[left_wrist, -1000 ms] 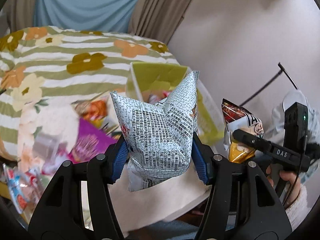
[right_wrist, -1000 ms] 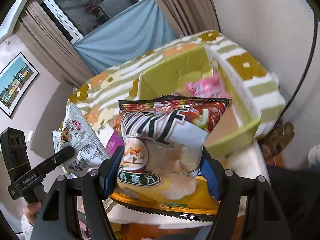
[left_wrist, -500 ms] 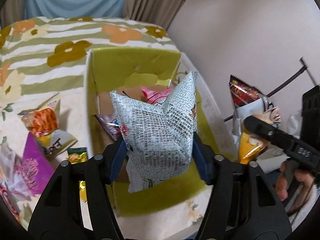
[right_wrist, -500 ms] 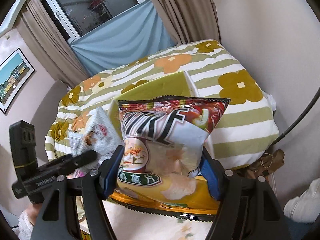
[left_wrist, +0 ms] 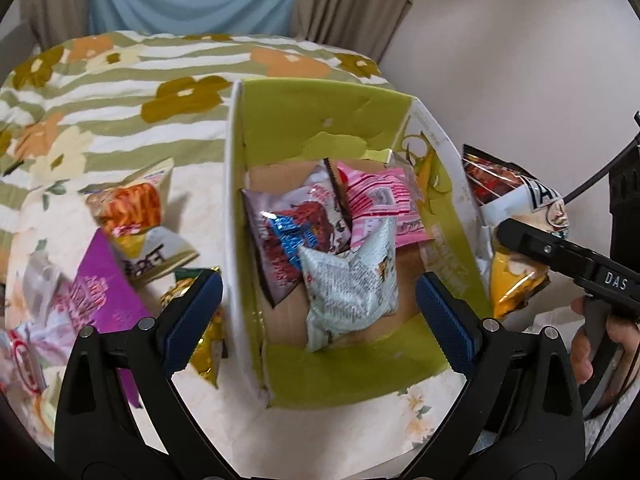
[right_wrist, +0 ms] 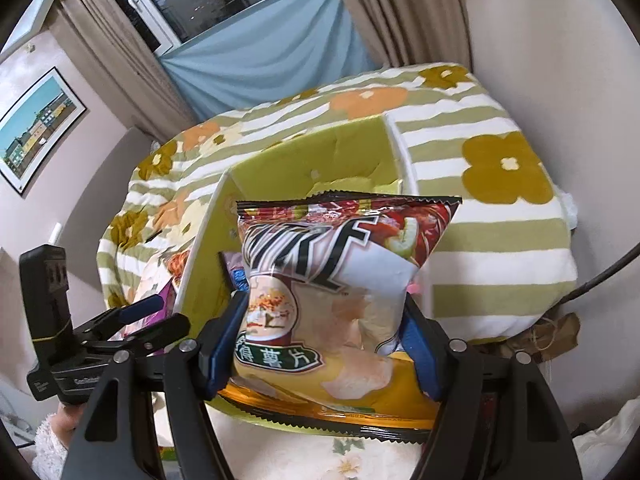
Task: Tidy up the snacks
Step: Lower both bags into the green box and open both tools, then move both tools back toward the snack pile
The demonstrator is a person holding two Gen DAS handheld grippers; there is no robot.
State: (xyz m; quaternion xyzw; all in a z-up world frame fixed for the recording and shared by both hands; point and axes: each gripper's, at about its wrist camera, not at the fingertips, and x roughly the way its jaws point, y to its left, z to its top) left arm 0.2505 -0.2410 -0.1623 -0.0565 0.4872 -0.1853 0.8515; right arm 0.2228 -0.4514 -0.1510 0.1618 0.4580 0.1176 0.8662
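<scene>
A green cardboard box (left_wrist: 352, 376) stands open on the bed. My left gripper (left_wrist: 318, 312) is open above its near end. A silver printed snack bag (left_wrist: 352, 288) sits loose inside the box, below the fingers, beside a pink bag (left_wrist: 380, 204) and a red-and-blue bag (left_wrist: 296, 236). My right gripper (right_wrist: 324, 340) is shut on a chip bag (right_wrist: 336, 280) and holds it over the box (right_wrist: 320, 164). That chip bag also shows in the left wrist view (left_wrist: 512, 232), at the box's right side.
Several loose snack bags lie on the flowered bedspread left of the box: an orange-and-white bag (left_wrist: 136, 220), a purple bag (left_wrist: 104, 292), a gold packet (left_wrist: 200, 316). A wall is close on the right. My left gripper shows in the right wrist view (right_wrist: 140, 320).
My left gripper moved over the box, opened and let go of the silver bag, which now lies in the box. My right gripper stays shut on the chip bag.
</scene>
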